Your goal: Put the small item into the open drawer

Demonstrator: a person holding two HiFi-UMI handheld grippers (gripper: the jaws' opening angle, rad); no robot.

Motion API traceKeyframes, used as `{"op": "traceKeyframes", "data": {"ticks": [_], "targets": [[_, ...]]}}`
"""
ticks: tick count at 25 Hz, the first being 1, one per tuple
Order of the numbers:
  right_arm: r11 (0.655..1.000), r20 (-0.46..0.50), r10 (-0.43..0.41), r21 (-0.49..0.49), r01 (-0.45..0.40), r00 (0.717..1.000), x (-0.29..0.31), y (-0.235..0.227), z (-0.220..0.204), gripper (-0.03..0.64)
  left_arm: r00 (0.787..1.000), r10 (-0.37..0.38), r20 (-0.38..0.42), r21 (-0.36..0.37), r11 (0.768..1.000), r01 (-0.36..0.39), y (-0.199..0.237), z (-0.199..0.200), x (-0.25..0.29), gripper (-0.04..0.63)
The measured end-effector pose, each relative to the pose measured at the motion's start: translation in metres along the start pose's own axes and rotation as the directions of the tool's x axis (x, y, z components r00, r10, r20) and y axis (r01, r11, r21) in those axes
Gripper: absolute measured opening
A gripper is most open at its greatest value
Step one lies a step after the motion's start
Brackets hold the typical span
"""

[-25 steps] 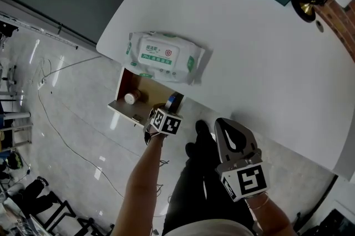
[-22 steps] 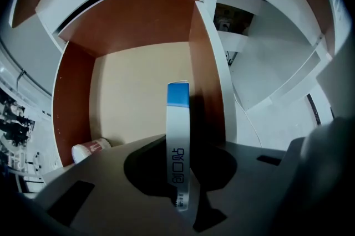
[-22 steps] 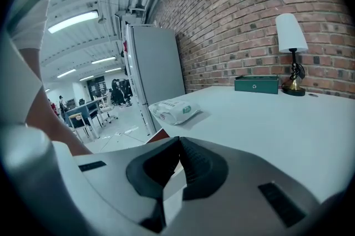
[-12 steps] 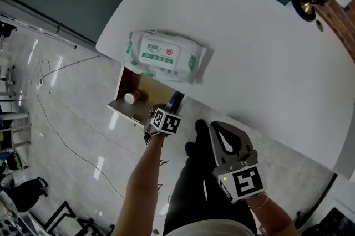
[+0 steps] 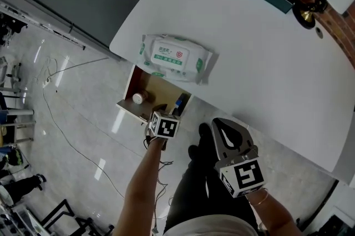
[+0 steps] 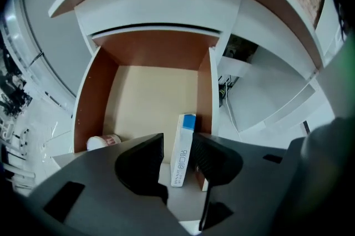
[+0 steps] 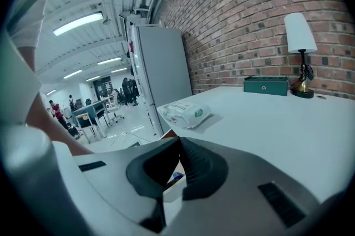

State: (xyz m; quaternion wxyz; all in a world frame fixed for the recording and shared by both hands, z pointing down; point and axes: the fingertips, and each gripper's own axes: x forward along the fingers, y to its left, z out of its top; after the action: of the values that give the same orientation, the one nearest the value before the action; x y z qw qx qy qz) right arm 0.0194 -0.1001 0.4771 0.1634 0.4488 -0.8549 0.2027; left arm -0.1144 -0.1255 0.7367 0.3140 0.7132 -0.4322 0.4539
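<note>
Far left, just off the left claw's (image 6: 177, 154) left jaw, there's a little white round bottle with a red label (image 6: 102, 142) lying in the near corner of the open wooden drawer with brown walls (image 6: 89, 96). I can't read its label.

The left claw's jaws are spreading right now. The small item, a slim white cardboard box with a blue end (image 6: 181, 149), stands right between them. The pads aren't squeezing it, and you can see a gap on the left side. The box sits inside the drawer, up against the right-hand wall. There's dark lettering down its side, too small and fuzzy for me to spell out.

Past the claw and above the drawer, a soft white pack of wet wipes with a green label and a red shield badge (image 5: 176, 57) lies near the edge of the white tabletop (image 5: 266, 63). Its print isn't legible.

Over to the right, the right claw (image 7: 178, 142) has its jaws pressed together at the tips, with nothing in them. Far ahead of it to the right are a dark green box (image 7: 265, 86) and a white-shaded lamp on a brass base (image 7: 299, 52).
</note>
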Motion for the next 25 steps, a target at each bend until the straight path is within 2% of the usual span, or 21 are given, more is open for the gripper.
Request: {"op": "traceKeyframes", "data": {"ticks": [6, 13, 16, 20, 25], "targets": [[1.000, 0.025, 0.018, -0.009, -0.018, 1.000, -0.010, 0.011, 0.017, 0.006, 0.990, 0.034, 0.137, -0.063, 0.998, -0.025, 0.002, 0.020, -0.062, 0.173], [1.000, 0.063, 0.025, -0.005, -0.025, 0.998, -0.029, 0.021, 0.038, 0.006, 0.943, 0.135, 0.304, -0.134, 0.986, -0.098, 0.003, 0.034, -0.158, 0.127], [0.999, 0.075, 0.036, -0.009, -0.036, 0.997, -0.039, 0.025, 0.044, 0.006, 0.917, 0.170, 0.362, -0.149, 0.981, -0.123, -0.001, 0.038, -0.197, 0.108], [0.998, 0.089, 0.055, -0.024, -0.053, 0.995, -0.052, 0.031, 0.051, 0.006, 0.872, 0.219, 0.439, -0.163, 0.973, -0.162, -0.009, 0.041, -0.246, 0.086], [0.997, 0.100, 0.071, -0.014, -0.070, 0.992, -0.067, 0.036, 0.056, 0.006, 0.807, 0.293, 0.512, -0.258, 0.949, -0.180, -0.014, 0.038, -0.300, 0.054]]}}
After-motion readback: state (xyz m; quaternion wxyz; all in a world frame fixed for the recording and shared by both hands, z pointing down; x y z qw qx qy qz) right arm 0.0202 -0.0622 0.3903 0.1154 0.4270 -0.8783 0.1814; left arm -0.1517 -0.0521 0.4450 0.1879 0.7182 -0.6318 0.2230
